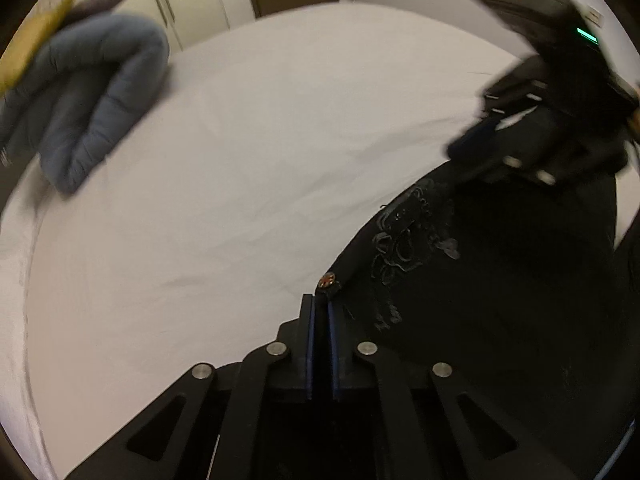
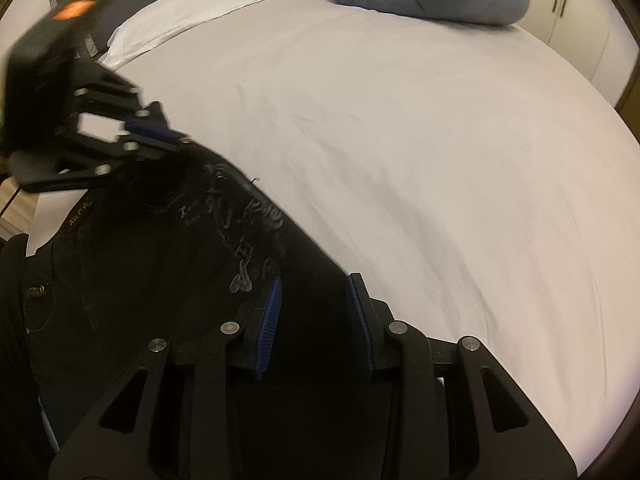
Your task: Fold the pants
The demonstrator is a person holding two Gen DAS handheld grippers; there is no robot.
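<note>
Two grippers on the black pants point(image 1: 500, 280): my left gripper point(image 1: 321, 308) pinched shut at their corner, possibly just air; right gripper point(image 2: 314, 284) half-open astride the edge, cloth could slip out.

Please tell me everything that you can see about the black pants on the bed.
The black pants look like dark denim, with tone-on-tone embroidery, a small coppery rivet and gold lettering inside the waistband. They lie on the white bed sheet, partly bunched. The left gripper is shut at their edge beside the rivet. The right gripper stands over the cloth with its jaws apart.
</note>
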